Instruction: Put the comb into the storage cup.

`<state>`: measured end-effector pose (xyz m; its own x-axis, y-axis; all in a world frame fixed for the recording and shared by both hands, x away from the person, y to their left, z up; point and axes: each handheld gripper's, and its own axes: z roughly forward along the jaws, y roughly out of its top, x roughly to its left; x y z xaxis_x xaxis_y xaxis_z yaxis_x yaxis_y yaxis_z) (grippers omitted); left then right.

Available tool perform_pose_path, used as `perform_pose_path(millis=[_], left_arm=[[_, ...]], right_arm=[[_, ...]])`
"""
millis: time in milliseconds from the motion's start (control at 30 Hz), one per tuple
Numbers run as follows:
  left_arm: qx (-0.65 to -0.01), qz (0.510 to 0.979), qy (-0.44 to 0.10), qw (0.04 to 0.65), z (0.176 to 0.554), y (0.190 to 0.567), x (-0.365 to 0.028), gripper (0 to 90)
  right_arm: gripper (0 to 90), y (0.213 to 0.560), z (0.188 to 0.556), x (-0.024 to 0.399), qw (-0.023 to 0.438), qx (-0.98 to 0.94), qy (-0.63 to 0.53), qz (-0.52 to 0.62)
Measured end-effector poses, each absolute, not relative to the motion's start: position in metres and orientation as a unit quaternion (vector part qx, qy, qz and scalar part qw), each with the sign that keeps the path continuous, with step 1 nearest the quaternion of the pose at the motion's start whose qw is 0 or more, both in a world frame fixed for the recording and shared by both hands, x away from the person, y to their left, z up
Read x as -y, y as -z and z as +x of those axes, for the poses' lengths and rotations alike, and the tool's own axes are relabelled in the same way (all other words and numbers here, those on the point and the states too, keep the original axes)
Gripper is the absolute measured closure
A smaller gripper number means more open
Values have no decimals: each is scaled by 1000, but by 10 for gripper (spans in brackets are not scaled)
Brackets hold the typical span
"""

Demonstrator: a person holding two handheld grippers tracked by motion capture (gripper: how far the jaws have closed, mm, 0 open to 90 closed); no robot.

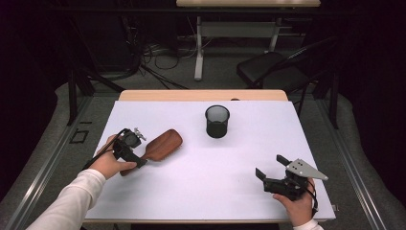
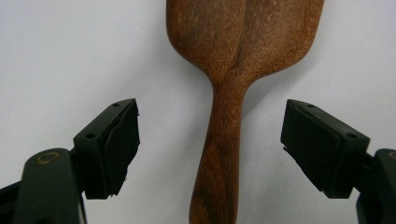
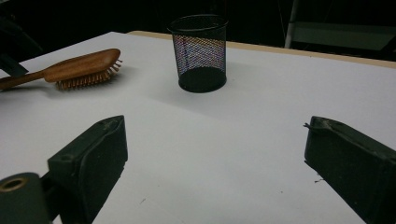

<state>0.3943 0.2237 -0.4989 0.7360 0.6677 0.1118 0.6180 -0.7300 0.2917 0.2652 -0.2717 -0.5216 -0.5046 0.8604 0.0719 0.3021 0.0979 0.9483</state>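
High view shows your left gripper (image 1: 136,148) over the handle of the brown wooden hairbrush (image 1: 160,145), which lies bristles-down on the white table (image 1: 201,191). Its jaws stand apart either side of the handle without touching it. Your right gripper (image 1: 273,165) rests near the table's right front, jaws wide apart. The black mesh cup (image 1: 217,121) stands upright, nothing visible inside.

sleeve (image 1: 72,199): white, long | left gripper (image 2: 212,140): black jaws, brass-ringed pivot | right gripper (image 1: 271,166): black body, grey three-cornered plate with screw holes, black cable
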Motion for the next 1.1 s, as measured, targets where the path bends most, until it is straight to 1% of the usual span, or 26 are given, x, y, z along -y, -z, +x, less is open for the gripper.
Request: perform_pose_path(millis=[233,433,567,667,900,1067,1100], left_arm=[[-337,930,-106,106,396,504,-220,251],[-334,932,-101,102,397,508,-216,343],[-332,933,-98,95,399,510,-215,380],[-336,932,-92,105,400,513,-215,425],[-337,933,-87,96,401,518,-216,462],[-336,934,-76,95,402,519,-214,529],[-338,934,-70,93,403,519,-214,554]], right_arm=[[61,522,265,271,268,-692,-523,419],[65,522,266,271,266,-693,-522,420],[67,523,266,271,267,-694,-521,419],[68,523,266,271,267,-695,-521,419],[72,523,266,271,267,-696,-519,418],[73,523,266,270,265,-696,-521,418],[74,523,266,270,265,-696,-520,418]])
